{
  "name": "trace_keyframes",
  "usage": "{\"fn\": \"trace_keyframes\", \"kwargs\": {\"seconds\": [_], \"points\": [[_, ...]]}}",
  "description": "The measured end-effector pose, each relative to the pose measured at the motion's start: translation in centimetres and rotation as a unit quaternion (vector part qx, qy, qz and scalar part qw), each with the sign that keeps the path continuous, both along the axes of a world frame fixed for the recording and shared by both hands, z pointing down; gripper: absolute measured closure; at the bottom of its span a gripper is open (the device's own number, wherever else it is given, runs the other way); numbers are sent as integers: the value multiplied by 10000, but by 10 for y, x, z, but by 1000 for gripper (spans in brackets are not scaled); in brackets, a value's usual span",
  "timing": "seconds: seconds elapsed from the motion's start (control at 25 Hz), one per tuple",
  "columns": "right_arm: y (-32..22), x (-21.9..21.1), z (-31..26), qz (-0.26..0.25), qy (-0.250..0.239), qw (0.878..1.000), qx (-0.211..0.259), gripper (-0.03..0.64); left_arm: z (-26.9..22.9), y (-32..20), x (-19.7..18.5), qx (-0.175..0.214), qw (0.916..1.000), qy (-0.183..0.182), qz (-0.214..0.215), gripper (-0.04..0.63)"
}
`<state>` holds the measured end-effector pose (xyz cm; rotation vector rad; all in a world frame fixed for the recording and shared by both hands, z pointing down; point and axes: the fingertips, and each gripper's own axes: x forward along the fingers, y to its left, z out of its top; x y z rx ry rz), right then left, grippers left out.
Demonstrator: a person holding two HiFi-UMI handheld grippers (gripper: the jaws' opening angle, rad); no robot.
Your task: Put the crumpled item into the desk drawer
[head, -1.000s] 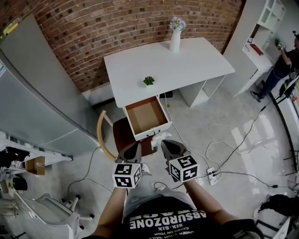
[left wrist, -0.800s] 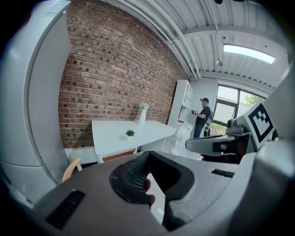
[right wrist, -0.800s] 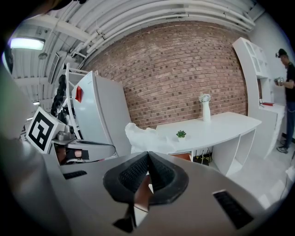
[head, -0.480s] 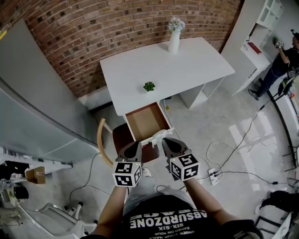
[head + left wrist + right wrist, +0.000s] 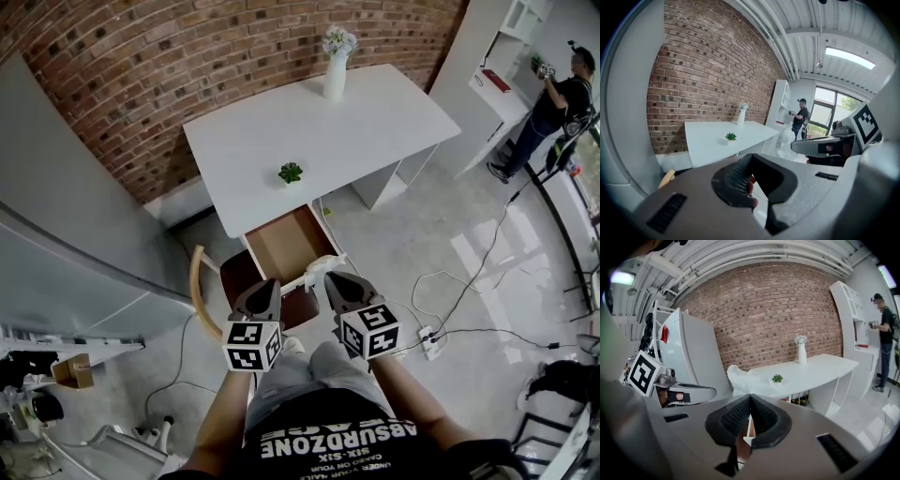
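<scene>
In the head view the white desk (image 5: 309,131) has its drawer (image 5: 284,244) pulled out, and the brown inside is bare. My right gripper (image 5: 330,277) is shut on the crumpled white item (image 5: 317,268), which hangs at the drawer's front right corner. In the right gripper view the item (image 5: 745,376) bulges above the closed jaws of the right gripper (image 5: 750,395). To its left, my left gripper (image 5: 269,284) is shut and holds nothing, just in front of the drawer over the chair. In the left gripper view the tips of the left gripper (image 5: 752,155) meet.
A small green plant (image 5: 291,172) and a white vase (image 5: 335,75) stand on the desk. A wooden chair (image 5: 199,281) sits under the drawer's left side. Cables and a power strip (image 5: 429,342) lie on the floor at the right. A person (image 5: 553,94) stands by far shelves.
Both grippers have moved forward toward the desk together. The crumpled item has come from just short of the drawer front to its front right corner.
</scene>
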<state>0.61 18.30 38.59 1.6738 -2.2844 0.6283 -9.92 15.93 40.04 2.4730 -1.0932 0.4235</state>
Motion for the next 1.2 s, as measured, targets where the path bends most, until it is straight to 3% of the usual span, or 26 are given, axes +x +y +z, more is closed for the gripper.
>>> {"fn": "trace_keyframes", "kwargs": {"seconds": [0.6,1.2], "points": [[-3,8,9,39,29,9999,-105,618,8,1,5,-125,9999,30,16,589],[-58,30,22,-349,-43,9989,-311,618,11,-43,31,-233,9994,-45,-257,589]]}}
